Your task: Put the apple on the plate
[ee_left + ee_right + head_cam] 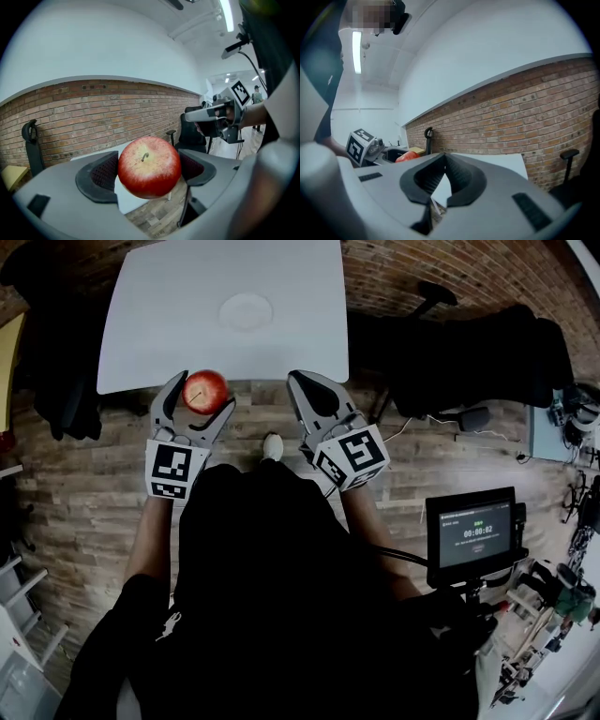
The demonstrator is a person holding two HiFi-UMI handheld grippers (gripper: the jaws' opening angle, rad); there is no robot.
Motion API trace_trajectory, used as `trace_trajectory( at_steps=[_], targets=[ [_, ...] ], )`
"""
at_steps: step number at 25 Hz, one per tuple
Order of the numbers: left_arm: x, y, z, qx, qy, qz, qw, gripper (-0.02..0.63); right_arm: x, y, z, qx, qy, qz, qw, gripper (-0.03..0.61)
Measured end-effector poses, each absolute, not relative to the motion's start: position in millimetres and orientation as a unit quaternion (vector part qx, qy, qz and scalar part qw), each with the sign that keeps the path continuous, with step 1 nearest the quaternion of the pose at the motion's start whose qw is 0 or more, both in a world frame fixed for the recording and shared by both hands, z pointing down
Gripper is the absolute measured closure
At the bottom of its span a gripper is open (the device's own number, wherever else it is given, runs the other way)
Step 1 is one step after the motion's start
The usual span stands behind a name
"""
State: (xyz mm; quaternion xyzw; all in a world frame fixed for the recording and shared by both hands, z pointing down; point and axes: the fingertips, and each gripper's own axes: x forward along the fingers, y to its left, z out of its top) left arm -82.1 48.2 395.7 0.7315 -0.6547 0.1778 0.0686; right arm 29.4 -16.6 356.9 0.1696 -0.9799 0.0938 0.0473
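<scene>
A red apple [205,391] is held in the air just before the near edge of the white table [159,324], with my left gripper [200,397] shut on it. In the left gripper view the apple [149,166] fills the space between the two dark pads, stem up. A white plate [246,311] lies on the table's far middle, beyond the apple. My right gripper [302,396] hovers beside the table's near right corner, jaws together and holding nothing. From the right gripper view, its pads [423,180] meet at the tips, and the apple [408,157] shows at the left.
The table stands on a wooden floor against a brick wall [93,117]. A dark office chair [469,362] is at the table's right. A small screen on a stand [475,535] is at my right side. Dark bags [56,362] lie left of the table.
</scene>
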Motion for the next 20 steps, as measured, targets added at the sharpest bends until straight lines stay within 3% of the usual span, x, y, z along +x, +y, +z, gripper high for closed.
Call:
trace_trajectory(
  at_steps=[20],
  targets=[
    [-122.2,-62.2,436.2,0.745,-0.625,0.218,0.085,0.209,-6.6,-93.5,374.0,0.176,-0.975,0.118,0.069,0.575]
  ],
)
